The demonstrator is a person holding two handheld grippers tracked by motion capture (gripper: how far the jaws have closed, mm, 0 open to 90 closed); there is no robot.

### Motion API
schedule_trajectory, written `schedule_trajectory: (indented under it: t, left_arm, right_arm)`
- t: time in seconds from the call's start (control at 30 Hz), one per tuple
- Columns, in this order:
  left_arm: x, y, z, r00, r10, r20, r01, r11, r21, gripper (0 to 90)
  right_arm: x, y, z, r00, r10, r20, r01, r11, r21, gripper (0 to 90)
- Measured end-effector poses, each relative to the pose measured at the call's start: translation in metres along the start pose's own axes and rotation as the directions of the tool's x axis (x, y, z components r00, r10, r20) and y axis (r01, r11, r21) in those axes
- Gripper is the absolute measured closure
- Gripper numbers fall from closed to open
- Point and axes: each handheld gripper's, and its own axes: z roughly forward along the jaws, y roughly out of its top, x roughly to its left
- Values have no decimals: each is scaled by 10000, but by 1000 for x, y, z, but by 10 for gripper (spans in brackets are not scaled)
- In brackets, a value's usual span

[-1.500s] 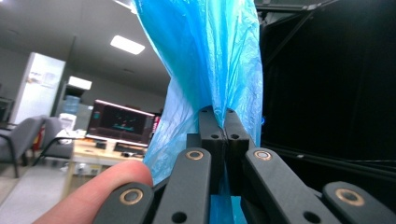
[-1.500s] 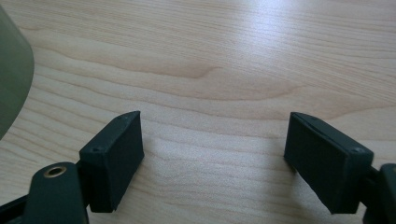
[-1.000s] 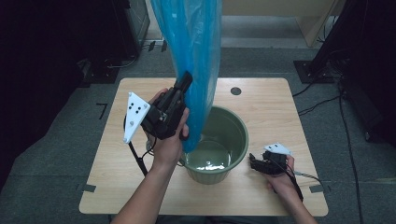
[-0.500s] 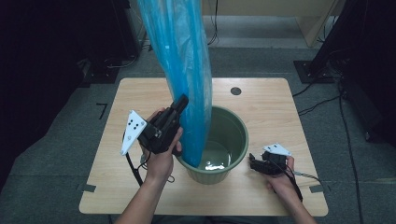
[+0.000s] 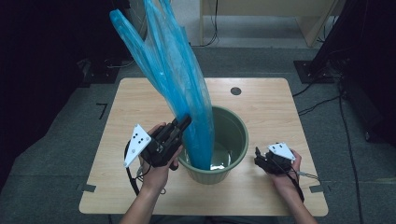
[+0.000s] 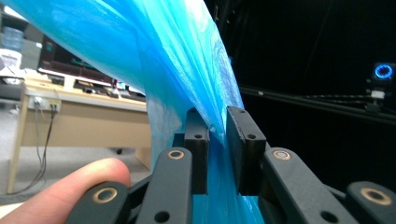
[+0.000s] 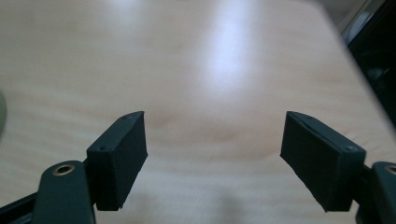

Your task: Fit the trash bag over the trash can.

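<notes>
Blue plastic bag (image 5: 180, 88) standing tall over the table (image 5: 261, 112), lower end down inside the green bucket (image 5: 233, 135), upper part fanned out and leaning up toward the far left. Left gripper (image 5: 180, 125) right at the near-left rim of the bucket, jaws around the bag's film. From the left gripper view, left gripper (image 6: 218, 140) with film (image 6: 177, 70) running between the two black pads, a narrow gap there, jaws just easing apart; film touching the left-hand pad, contact with the other hard to tell. Thumb (image 6: 79, 179) resting low at the left of that view. Right gripper (image 5: 259, 161) parked on the table just right of the bucket, jaws spread wide, nothing between them, bare wood (image 7: 196, 70) ahead of it.
</notes>
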Motion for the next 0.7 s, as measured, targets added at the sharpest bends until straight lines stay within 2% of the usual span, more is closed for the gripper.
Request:
schedule_trajectory:
  t: [0.07,0.13,0.2,0.3,0.37,0.4,0.5,0.6,0.7]
  left_arm:
    - [0,0,0,9998,197,-28,-197,9995,247,826]
    - [-1,0,-1,9992,390,-45,-388,9988,297,839]
    - [-2,0,-2,9985,553,0,-553,9979,350,842]
    - [-4,-4,-1,9968,799,7,-798,9950,602,842]
    - [-7,-7,0,9955,947,21,-946,9928,730,847]
    - [-9,-8,0,9949,1011,52,-1012,9920,760,849]
    - [-13,-9,1,9910,1333,154,-1341,9876,820,854]
    - [-16,-12,1,9889,1474,207,-1487,9849,882,857]
    - [-20,-16,2,9839,1777,215,-1790,9783,1043,858]
  right_arm:
    - [-3,12,-11,9997,235,113,-228,9977,-635,244]
    - [-5,25,-22,9989,444,146,-423,9917,-1213,249]
    - [-6,38,-36,9977,661,158,-622,9813,-1819,249]
    - [-7,55,-53,9961,857,200,-767,9572,-2792,243]
    - [-7,74,-67,9928,1195,-101,-1156,9314,-3451,245]
    - [-5,82,-73,9924,1199,-278,-1216,9217,-3684,245]
    - [1,104,-90,9923,985,-757,-1214,8980,-4228,250]
    - [12,125,-106,9904,688,-1200,-1176,8751,-4694,268]
    - [23,140,-117,9837,625,-1688,-1389,8600,-4910,285]
